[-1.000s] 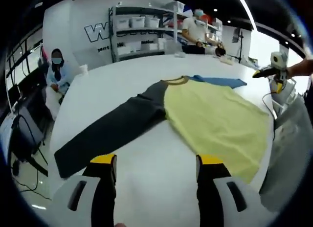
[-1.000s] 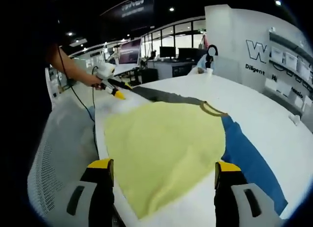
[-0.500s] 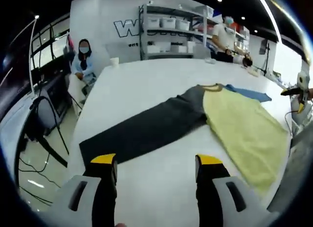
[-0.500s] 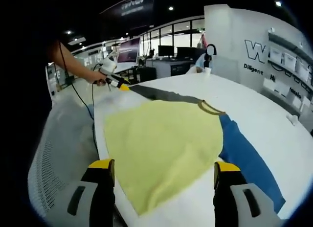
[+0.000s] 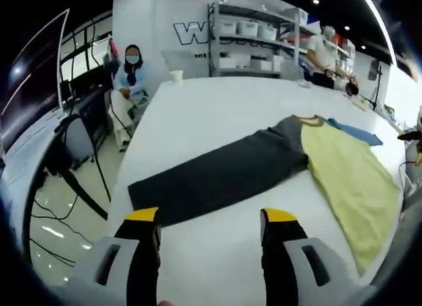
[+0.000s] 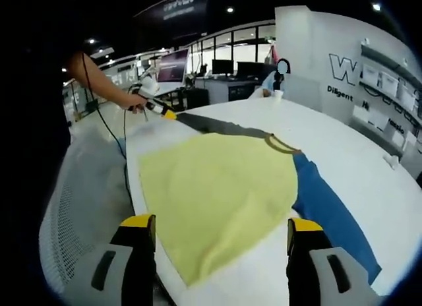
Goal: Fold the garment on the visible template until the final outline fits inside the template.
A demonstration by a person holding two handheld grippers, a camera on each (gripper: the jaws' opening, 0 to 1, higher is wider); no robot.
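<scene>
Left gripper view: the left claw (image 5: 210,220), jaws wide apart and empty, hovers low in frame above the white desk (image 5: 217,115). Beyond lies the soft, limp yellow-bodied long-sleeved shirt (image 5: 346,171), flat; its dark grey sleeve (image 5: 221,174) stretches left, and its cuff looks the likeliest hold. Right gripper view: the right claw (image 6: 214,230) gapes empty near the hem, blue sleeve (image 6: 330,210) at right.

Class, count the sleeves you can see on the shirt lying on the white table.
2. The dark grey sleeve stretches out from the yellow body toward the left hand-held gripper; the blue sleeve lies on the body's opposite side.
</scene>
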